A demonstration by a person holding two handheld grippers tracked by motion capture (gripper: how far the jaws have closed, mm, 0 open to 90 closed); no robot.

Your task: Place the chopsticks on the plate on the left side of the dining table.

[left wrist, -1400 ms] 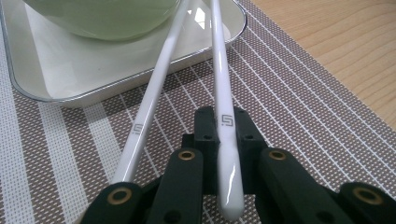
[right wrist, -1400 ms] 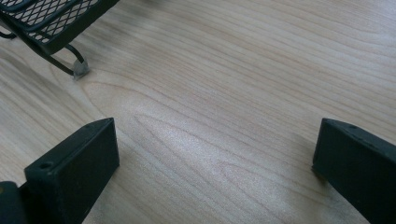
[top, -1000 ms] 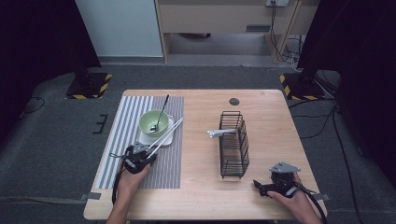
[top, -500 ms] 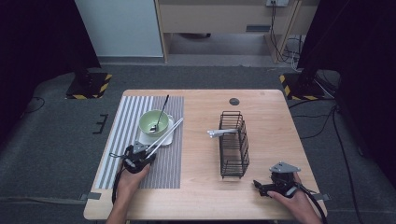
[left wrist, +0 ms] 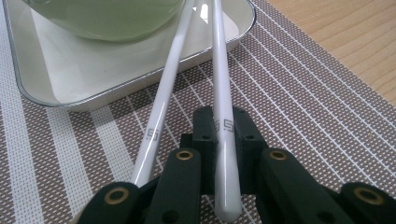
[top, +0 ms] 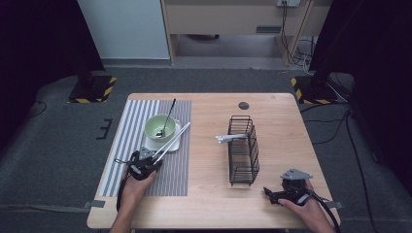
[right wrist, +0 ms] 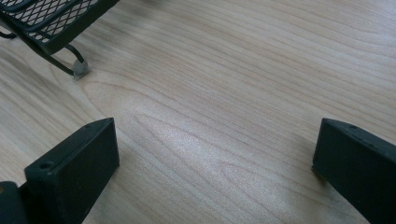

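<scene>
The wooden table [top: 209, 204] carries a striped mat [top: 126, 131] along its left edge and a black wire basket [top: 243, 150] right of centre. On the mat sits a white tray [left wrist: 70, 88] bearing a green bowl [top: 159, 127]. Two white chopsticks [left wrist: 159, 112] lean from the tray's rim toward the near edge; the left gripper [left wrist: 225, 128] is clamped on one of them. The right gripper [right wrist: 215, 154] rests near the near right corner, jaws wide apart over bare wood.

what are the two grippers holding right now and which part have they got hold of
The left gripper pinches one white chopstick near its thick end. The second chopstick lies loose beside it. The right gripper is open, holding nothing.
</scene>
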